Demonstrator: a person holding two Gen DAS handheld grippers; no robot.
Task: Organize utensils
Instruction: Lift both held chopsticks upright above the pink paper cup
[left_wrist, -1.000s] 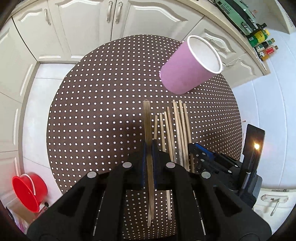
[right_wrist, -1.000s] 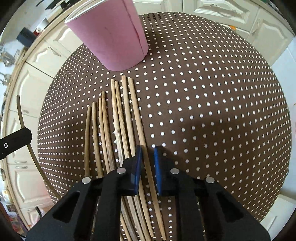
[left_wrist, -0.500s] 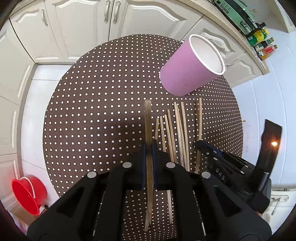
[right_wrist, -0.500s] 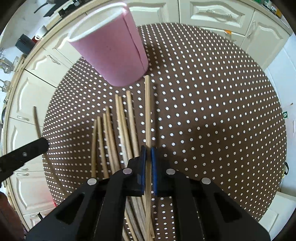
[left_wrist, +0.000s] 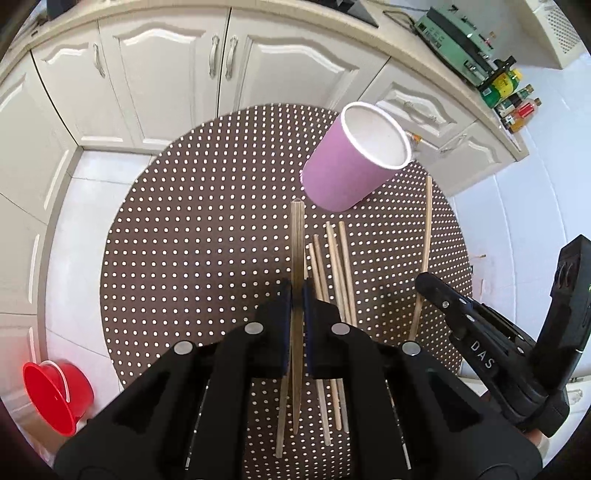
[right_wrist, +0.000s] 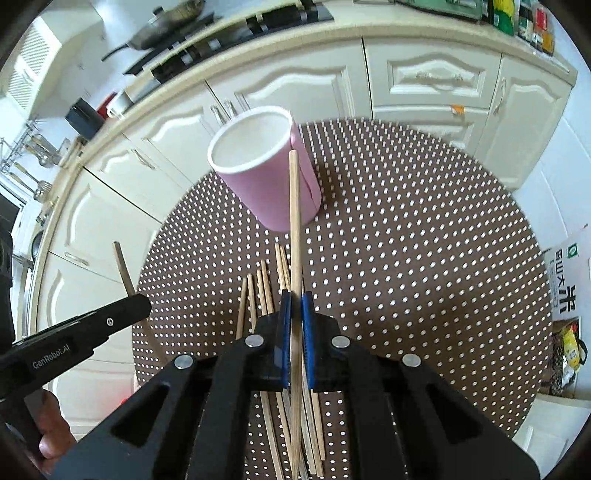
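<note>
A pink paper cup stands upright at the far side of a round brown dotted table. Several wooden chopsticks lie side by side in front of it. My left gripper is shut on one darker chopstick, held above the table and pointing toward the cup. My right gripper is shut on a pale chopstick whose tip reaches up beside the cup's rim. In the left wrist view that right gripper shows at the right with its chopstick.
White kitchen cabinets curve behind the table. A red bucket sits on the floor at the lower left. Bottles stand on the counter. A bag and box lie on the floor to the right.
My right gripper closed on a chopstick from the right of the row and lifted it, tip rising to the cup's rim. My left gripper rose with its chopstick; the table looks smaller.
</note>
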